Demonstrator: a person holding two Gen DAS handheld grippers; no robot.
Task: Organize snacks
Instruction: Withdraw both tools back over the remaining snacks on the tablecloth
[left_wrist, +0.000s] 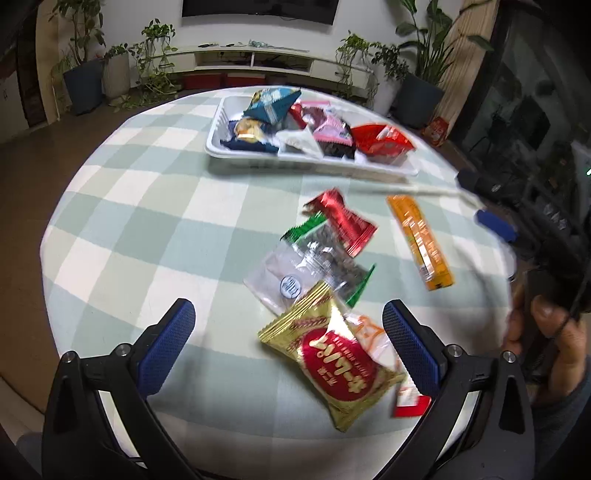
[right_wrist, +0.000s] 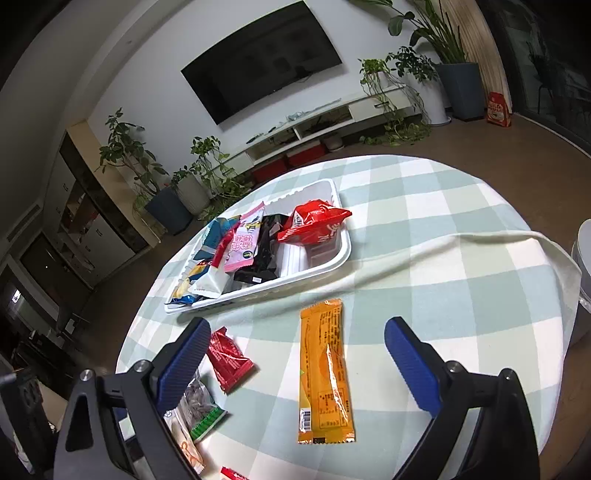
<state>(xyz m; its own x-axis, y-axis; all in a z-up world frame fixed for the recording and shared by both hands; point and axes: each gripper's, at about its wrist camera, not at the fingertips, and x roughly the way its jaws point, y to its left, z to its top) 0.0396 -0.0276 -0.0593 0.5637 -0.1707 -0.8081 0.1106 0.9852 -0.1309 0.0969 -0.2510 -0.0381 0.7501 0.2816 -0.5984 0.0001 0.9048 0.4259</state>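
Note:
A white tray (left_wrist: 314, 164) at the back of the round table holds several snack packets. Loose on the checked cloth lie a gold packet with a red oval (left_wrist: 332, 365), a clear packet (left_wrist: 275, 280), a green-edged seed packet (left_wrist: 328, 251), a red packet (left_wrist: 343, 225) and an orange bar (left_wrist: 421, 240). My left gripper (left_wrist: 291, 343) is open above the gold packet, which lies between its fingers untouched. My right gripper (right_wrist: 299, 365) is open with the orange bar (right_wrist: 325, 376) on the cloth between its fingers. The red packet (right_wrist: 229, 358) lies by its left finger. The tray (right_wrist: 258, 291) is beyond it.
A raised fold in the tablecloth (right_wrist: 443, 247) runs to the right of the tray. A white container (right_wrist: 583, 266) stands off the table's right edge. The right gripper (left_wrist: 480, 201) and the hand (left_wrist: 554, 332) holding it fill the left wrist view's right side. A TV stand and potted plants line the far wall.

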